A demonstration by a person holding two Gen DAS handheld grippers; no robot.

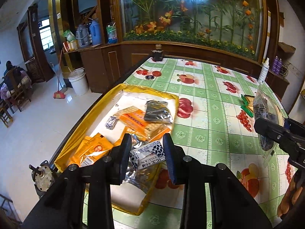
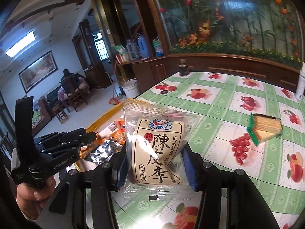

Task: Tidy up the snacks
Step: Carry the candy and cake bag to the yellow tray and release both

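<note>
My left gripper (image 1: 147, 152) hangs open over the near end of a yellow-rimmed tray (image 1: 133, 88) that holds several snack packets, orange, silver and white. A white packet with dark spots (image 1: 147, 155) lies between its fingers, not squeezed. My right gripper (image 2: 155, 164) is shut on a clear plum snack bag (image 2: 158, 145) with a beige label, held upright above the table, right of the tray (image 2: 106, 114). The bag also shows in the left wrist view (image 1: 264, 105). A green cracker packet (image 2: 264, 128) lies alone on the tablecloth, right of my right gripper.
The table has a green fruit-print cloth (image 1: 205, 133). A dark bottle (image 1: 157, 54) stands at the far edge, bottle caps (image 1: 152, 75) near it, a white spray bottle (image 1: 264, 72) at the far right. The table's left edge drops to the floor.
</note>
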